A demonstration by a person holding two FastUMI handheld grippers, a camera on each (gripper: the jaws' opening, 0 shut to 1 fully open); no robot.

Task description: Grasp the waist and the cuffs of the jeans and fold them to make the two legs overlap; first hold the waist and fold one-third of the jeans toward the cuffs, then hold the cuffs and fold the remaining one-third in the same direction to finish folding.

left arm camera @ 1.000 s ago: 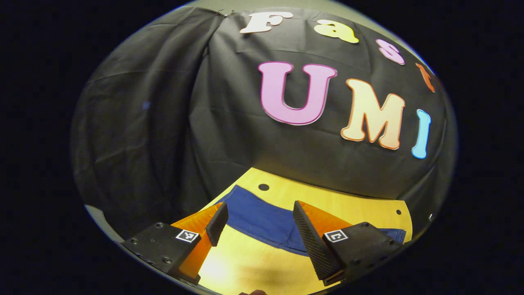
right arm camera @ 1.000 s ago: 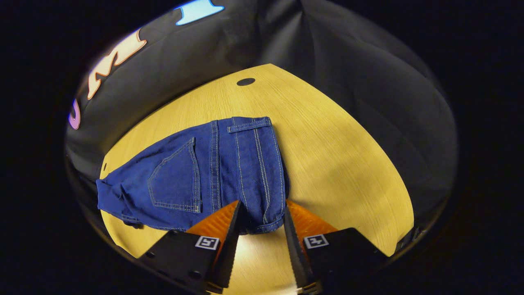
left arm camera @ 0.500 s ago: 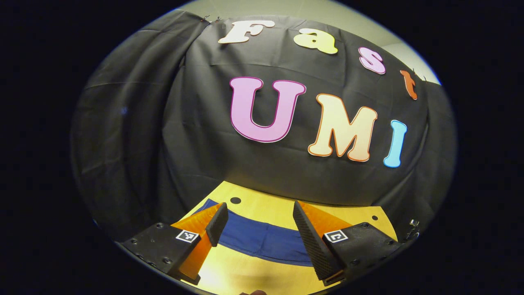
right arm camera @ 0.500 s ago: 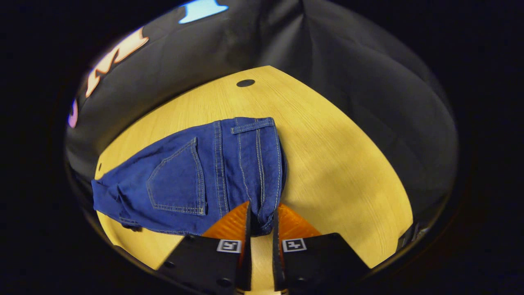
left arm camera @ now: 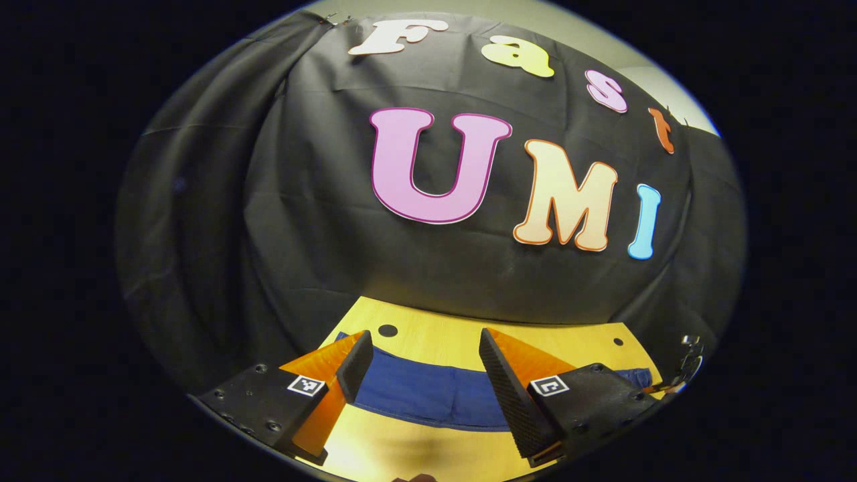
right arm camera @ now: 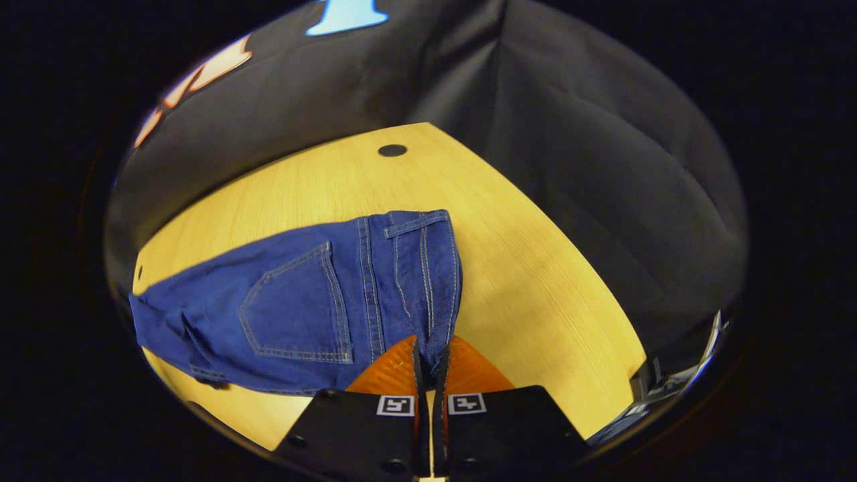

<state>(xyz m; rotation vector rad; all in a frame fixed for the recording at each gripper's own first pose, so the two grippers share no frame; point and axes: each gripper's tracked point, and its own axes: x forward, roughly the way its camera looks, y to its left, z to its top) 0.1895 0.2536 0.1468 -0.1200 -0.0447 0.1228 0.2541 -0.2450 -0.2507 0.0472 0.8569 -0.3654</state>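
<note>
Wooden table [right arm camera: 535, 268], black cloth wall [left arm camera: 301, 234]

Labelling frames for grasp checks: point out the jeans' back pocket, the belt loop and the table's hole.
back pocket [right arm camera: 294, 304], right gripper view, pocket's middle.
belt loop [right arm camera: 416, 223], right gripper view, loop's middle.
hole [right arm camera: 392, 150], right gripper view, its centre.

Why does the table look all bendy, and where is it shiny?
Right gripper view: the fisheye lens bows the table edges; jeans stitching is sharp, light even. Left gripper view: a pale glare patch on the wood near the bottom, between the left gripper fingers.

Right hand-held gripper [right arm camera: 429, 358] clamped on the jeans [right arm camera: 315, 308] waist edge — denim flat on the wooden table [right arm camera: 535, 268].
</note>
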